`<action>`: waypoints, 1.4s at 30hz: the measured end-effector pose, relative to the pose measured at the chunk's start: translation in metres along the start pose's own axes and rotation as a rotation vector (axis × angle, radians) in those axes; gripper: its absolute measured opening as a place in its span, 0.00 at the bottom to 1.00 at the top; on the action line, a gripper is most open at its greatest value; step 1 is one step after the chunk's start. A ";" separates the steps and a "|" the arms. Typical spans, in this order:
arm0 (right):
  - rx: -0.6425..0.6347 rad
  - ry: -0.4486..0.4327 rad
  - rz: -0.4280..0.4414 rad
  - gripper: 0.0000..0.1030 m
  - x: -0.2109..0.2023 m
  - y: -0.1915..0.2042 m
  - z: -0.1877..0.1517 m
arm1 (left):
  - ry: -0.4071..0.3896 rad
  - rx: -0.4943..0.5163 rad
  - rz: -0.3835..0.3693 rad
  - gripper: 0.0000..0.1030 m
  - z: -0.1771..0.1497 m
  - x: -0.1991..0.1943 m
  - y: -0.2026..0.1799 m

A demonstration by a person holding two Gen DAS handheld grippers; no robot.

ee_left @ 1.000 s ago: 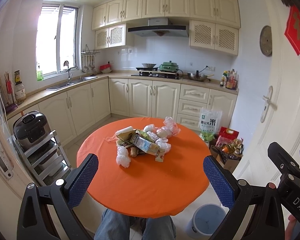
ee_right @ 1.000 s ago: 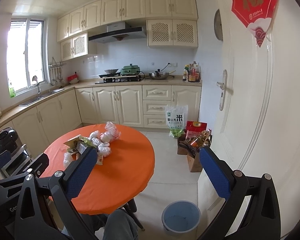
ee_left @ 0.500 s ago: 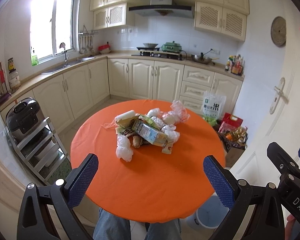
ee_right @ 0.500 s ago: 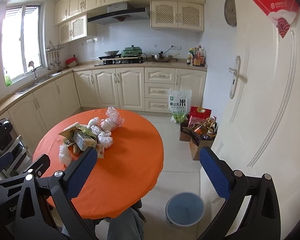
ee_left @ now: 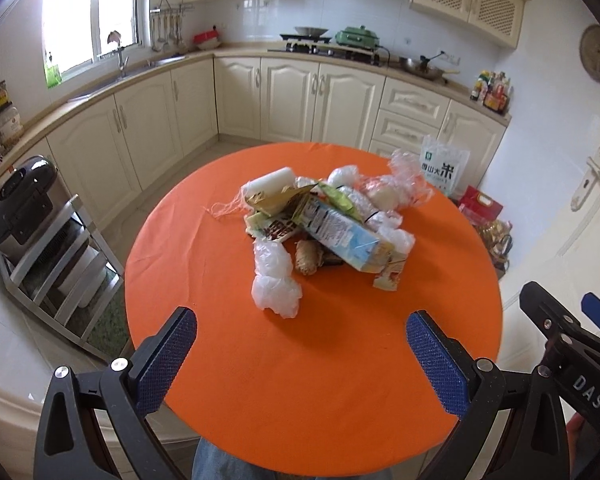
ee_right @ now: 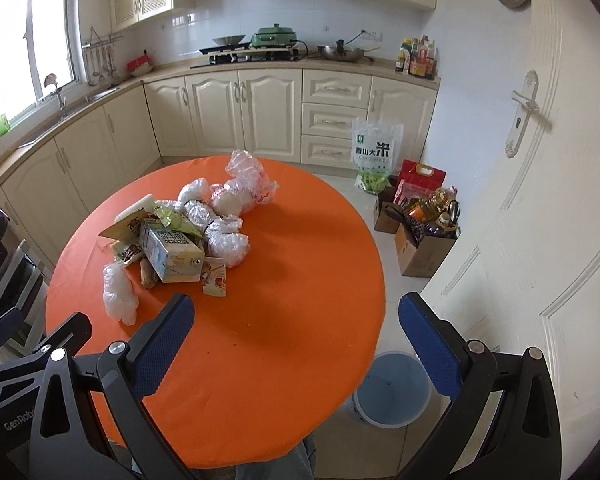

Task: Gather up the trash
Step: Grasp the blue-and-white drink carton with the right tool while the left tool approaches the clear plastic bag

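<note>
empty blue bin beside table, trash pile on top

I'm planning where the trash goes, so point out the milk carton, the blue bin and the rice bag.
milk carton (ee_left: pixel 342 236), left wrist view, printed side.
blue bin (ee_right: pixel 392 390), right wrist view, inside bottom.
rice bag (ee_right: pixel 376 152), right wrist view, printed front.

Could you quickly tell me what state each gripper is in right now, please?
Left gripper: open, holding nothing, above the orange table.
Right gripper: open, holding nothing.
</note>
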State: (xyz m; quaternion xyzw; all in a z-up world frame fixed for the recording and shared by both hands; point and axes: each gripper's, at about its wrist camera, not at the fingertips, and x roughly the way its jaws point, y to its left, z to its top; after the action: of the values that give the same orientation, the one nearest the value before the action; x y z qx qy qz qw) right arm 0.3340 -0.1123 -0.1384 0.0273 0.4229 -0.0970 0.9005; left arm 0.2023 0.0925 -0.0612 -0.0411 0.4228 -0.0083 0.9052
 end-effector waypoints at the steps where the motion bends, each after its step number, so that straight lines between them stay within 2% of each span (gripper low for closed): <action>1: -0.001 0.020 0.005 1.00 0.010 0.005 0.001 | 0.010 -0.003 0.009 0.99 0.003 0.005 0.006; 7: -0.025 0.109 0.026 1.00 0.059 0.036 0.013 | 0.067 -0.039 0.051 0.99 0.024 0.047 0.043; 14: -0.140 0.170 0.073 1.00 0.106 0.084 0.024 | 0.125 -0.116 0.070 0.98 0.038 0.087 0.090; 18: -0.208 0.221 0.105 1.00 0.133 0.110 0.027 | 0.146 -0.150 0.058 0.96 0.040 0.104 0.104; 22: -0.269 0.243 0.099 1.00 0.151 0.130 0.028 | 0.151 -0.162 0.047 0.95 0.042 0.119 0.113; 29: -0.325 0.295 0.060 1.00 0.180 0.150 0.026 | 0.155 -0.180 0.038 0.95 0.039 0.128 0.122; 33: -0.327 0.284 0.072 0.99 0.183 0.152 0.030 | 0.154 -0.204 0.035 0.95 0.041 0.141 0.121; 34: -0.339 0.270 0.066 0.97 0.183 0.154 0.032 | 0.155 -0.213 0.032 0.95 0.041 0.142 0.122; 35: -0.355 0.259 0.067 0.89 0.182 0.156 0.032 | 0.157 -0.219 0.031 0.95 0.040 0.143 0.124; 36: -0.372 0.259 0.078 0.76 0.181 0.158 0.031 | 0.160 -0.225 0.030 0.95 0.040 0.143 0.126; 39: -0.358 0.272 0.131 0.59 0.177 0.159 0.028 | 0.161 -0.236 0.028 0.95 0.038 0.143 0.127; 42: -0.359 0.259 0.146 0.48 0.169 0.158 0.027 | 0.157 -0.243 0.024 0.96 0.037 0.138 0.126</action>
State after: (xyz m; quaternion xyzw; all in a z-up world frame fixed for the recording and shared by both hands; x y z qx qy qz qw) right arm 0.4910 0.0136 -0.2561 -0.0906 0.5422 0.0494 0.8339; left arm 0.3167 0.2138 -0.1538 -0.1445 0.4906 0.0507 0.8578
